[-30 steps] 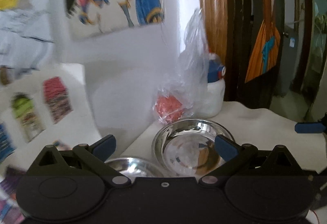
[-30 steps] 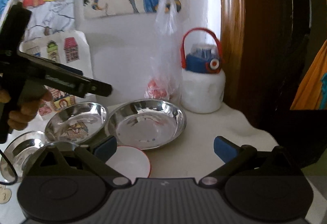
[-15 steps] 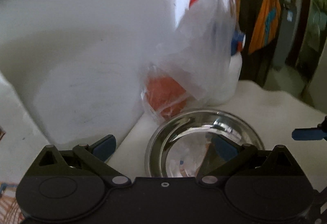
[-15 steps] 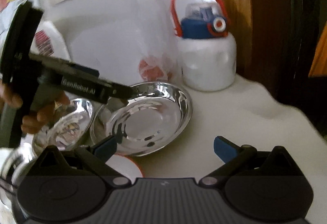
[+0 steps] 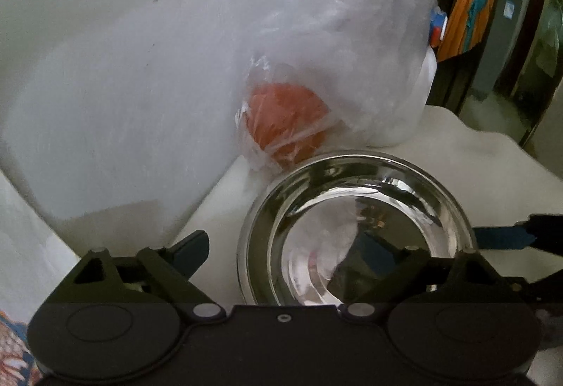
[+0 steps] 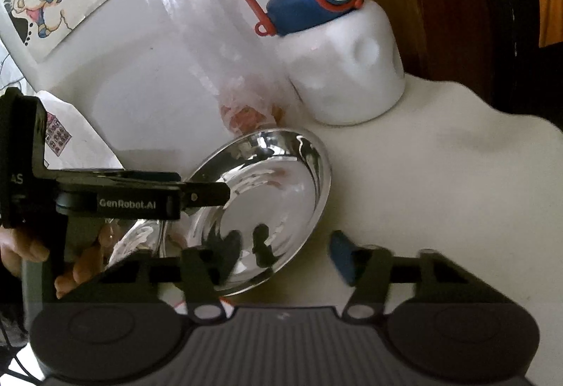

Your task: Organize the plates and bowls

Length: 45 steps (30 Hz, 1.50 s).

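A large shiny steel plate [image 5: 355, 220] lies on the white cloth table; it also shows in the right wrist view [image 6: 260, 210]. My left gripper [image 5: 285, 252] is open, with its left finger outside the plate's near-left rim and its right finger over the plate's inside. My right gripper [image 6: 281, 259] is open low over the plate's near-right rim, its left finger dark against the plate. A second steel plate [image 6: 140, 238] sits left of the first, partly hidden by the left gripper body [image 6: 105, 199].
A clear plastic bag with something orange-red [image 5: 288, 125] leans on the wall just behind the plate. A white bottle with a blue lid and red handle [image 6: 337, 51] stands at the back right. A white bowl's red rim [image 6: 183, 301] peeks below the plate.
Both grippers moved forward and down to the large steel plate. The left gripper now straddles its left rim; the right gripper has tilted and reached its right rim.
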Tool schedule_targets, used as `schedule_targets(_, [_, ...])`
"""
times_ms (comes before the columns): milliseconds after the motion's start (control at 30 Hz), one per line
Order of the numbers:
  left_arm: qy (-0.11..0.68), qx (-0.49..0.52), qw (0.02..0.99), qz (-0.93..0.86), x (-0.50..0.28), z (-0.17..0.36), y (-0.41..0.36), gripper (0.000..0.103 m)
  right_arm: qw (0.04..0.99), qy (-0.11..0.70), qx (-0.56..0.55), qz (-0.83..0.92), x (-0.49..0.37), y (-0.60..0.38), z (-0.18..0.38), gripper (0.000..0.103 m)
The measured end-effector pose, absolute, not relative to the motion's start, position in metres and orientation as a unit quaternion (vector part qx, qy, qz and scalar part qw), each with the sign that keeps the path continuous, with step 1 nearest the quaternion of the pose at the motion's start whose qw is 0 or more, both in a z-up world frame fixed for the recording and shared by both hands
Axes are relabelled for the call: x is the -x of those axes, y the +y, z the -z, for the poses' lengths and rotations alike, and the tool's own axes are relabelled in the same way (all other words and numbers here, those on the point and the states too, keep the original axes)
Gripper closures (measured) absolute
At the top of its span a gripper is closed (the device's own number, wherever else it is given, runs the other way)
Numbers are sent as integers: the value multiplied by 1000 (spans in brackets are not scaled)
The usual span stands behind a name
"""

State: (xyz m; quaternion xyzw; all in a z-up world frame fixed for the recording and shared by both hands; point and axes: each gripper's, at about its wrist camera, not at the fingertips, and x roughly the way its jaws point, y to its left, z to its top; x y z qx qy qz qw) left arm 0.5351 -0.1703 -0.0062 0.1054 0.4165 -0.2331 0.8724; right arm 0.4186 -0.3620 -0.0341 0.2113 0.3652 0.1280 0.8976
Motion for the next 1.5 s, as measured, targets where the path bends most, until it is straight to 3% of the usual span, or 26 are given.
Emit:
schedule_targets(133, [433,-65,871,223,-537,6,-161,24,897,367,-212,-123,-420,-360,35,74])
schedule_targets(233, [437,-46,870,225,-536,4,-158,40,901,367,-206,-108,-418,-359,33,78])
schedule_targets(400, [429,-30,877,215,-533,-3,-158,52,904,361,-210,-91,-412,-362,28,79])
schedule_targets(733, [400,14,888,225,-514,-41,-142,51,921,327,-194,-85,-388,-352,-14,79])
schedule_targets(933, [387,29,896,215,-489,-63,-113,43,922,330,-172,-108,-377,-316,-29,79])
schedule_targets(1500, [399,46,906,129,-445,-54,15,43,913,368,-69,-158,-391,-193,-19,75])
